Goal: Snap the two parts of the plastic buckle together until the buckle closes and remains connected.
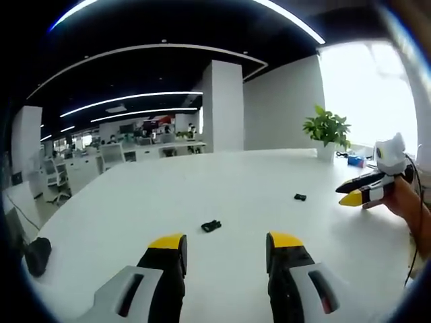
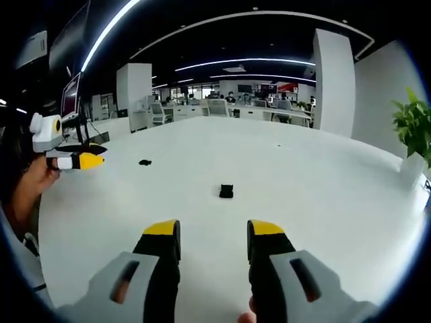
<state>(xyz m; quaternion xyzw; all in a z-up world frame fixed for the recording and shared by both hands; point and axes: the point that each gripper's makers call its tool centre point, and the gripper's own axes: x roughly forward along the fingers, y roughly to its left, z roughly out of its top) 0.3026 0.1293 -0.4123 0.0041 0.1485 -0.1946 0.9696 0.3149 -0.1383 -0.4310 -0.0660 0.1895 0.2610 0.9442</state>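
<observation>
Left gripper view takes in a broad white worktop (image 1: 222, 182) in an open-plan office, with a potted plant (image 1: 327, 129) at its far edge near a bright window. Left tongs (image 1: 226, 245) hover above the worktop with yellow-tipped jaws spread apart and nothing between them. Right tongs (image 1: 351, 191) enter from the right side, held in a person's hand (image 1: 404, 202); whether their jaws are parted cannot be told from here. One black buckle part (image 1: 211, 225) lies on the worktop just ahead of the left tongs, the second buckle part (image 1: 300, 197) well apart from it, nearer the right tongs.

Right gripper view shows the right tongs (image 2: 213, 232) with jaws apart and empty, one buckle part (image 2: 226, 191) ahead of them, and the left tongs (image 2: 91, 156) at the far left.
</observation>
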